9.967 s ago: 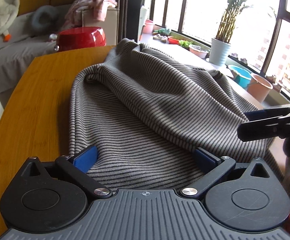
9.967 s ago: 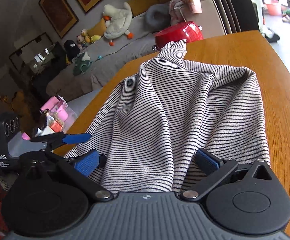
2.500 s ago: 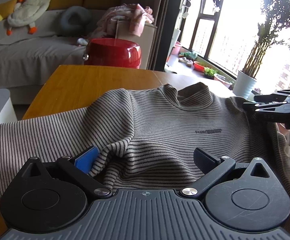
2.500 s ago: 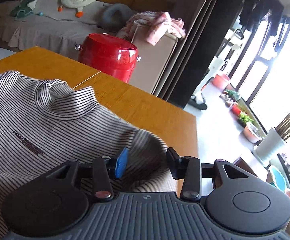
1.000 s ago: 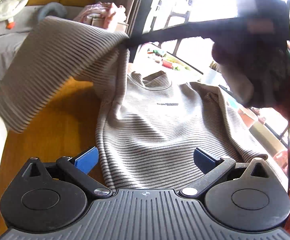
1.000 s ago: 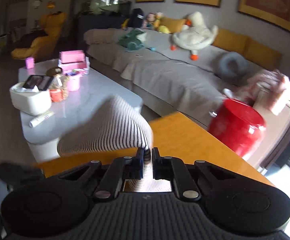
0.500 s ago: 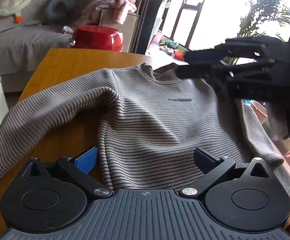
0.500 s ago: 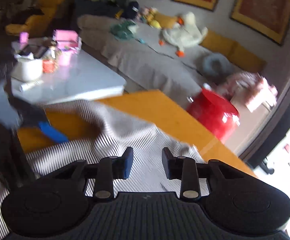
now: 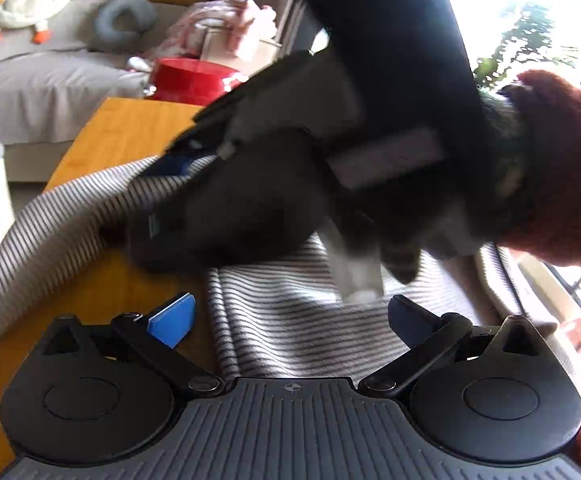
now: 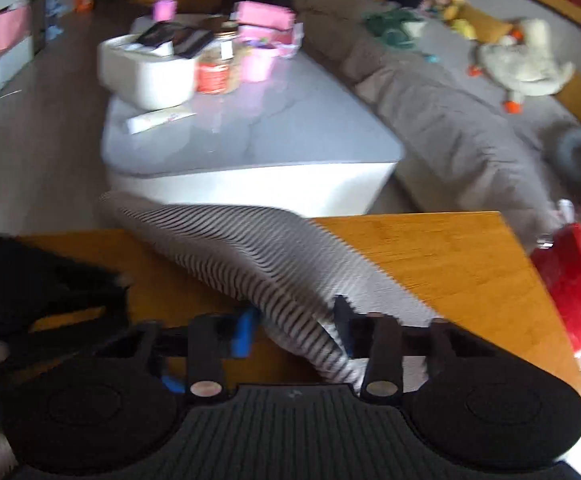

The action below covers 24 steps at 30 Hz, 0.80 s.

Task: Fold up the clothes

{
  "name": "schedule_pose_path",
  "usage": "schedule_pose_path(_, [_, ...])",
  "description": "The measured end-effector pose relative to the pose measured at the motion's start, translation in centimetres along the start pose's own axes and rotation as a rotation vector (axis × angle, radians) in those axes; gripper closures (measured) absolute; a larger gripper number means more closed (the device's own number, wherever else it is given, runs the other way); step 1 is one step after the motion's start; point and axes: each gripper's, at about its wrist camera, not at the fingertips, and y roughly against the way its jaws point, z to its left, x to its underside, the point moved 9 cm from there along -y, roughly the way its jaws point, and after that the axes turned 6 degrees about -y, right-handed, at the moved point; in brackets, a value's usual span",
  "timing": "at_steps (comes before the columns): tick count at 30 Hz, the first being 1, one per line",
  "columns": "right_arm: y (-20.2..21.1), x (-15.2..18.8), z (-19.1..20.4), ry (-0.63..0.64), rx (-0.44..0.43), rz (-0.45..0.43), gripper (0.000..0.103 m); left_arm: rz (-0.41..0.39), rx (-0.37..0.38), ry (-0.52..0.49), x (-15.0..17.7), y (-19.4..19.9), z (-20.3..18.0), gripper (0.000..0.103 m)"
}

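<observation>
A grey striped sweater (image 9: 290,320) lies spread on the wooden table (image 9: 130,128), its sleeve (image 9: 50,216) curving off to the left. My left gripper (image 9: 290,316) hovers open over the hem, pads clear of the cloth. My right gripper (image 9: 158,194) reaches across in front of it, down onto that sleeve. In the right wrist view the sleeve (image 10: 250,240) runs between the fingers of the right gripper (image 10: 292,332). Its jaws are closing, with a gap still showing at the left pad (image 10: 242,336). A person's rust-coloured sleeve (image 9: 550,168) shows at the right.
A red pot (image 9: 194,80) stands beyond the table's far end. Past the table edge (image 10: 410,216) are a white coffee table (image 10: 250,140) with a box and jars, and a grey sofa (image 10: 450,120) with a plush goose. A bright window is at the right.
The right gripper let go of the lifted sleeve, which fell flat, then swung down and left across the sweater to straddle that sleeve. The left gripper stayed put, open.
</observation>
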Motion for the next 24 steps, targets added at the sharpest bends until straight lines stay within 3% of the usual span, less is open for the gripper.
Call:
schedule_pose_path(5, [4.8, -1.6, -4.6, -0.227, 0.061, -0.161, 0.093, -0.027, 0.020, 0.026, -0.4, 0.3, 0.4, 0.000])
schedule_pose_path(9, [11.1, 0.1, -9.3, -0.409, 0.123, -0.278, 0.093, -0.142, 0.020, 0.192, -2.0, 1.7, 2.7, 0.000])
schedule_pose_path(12, [13.4, 3.6, -10.9, -0.485, 0.174, -0.273, 0.093, -0.217, 0.033, 0.355, -3.5, 2.4, 4.9, 0.000])
schedule_pose_path(14, [13.9, 6.5, -11.4, -0.532, 0.209, -0.245, 0.093, -0.227, 0.022, 0.413, -4.2, 2.2, 5.8, 0.000])
schedule_pose_path(19, [12.7, 13.8, -12.1, -0.680, 0.247, -0.160, 0.093, -0.136, -0.023, 0.386, -4.4, 0.3, 5.9, 0.000])
schedule_pose_path(24, [11.9, 16.8, -11.9, -0.739, 0.253, -0.149, 0.093, -0.082, 0.016, 0.341, -4.3, -0.6, 4.6, 0.000])
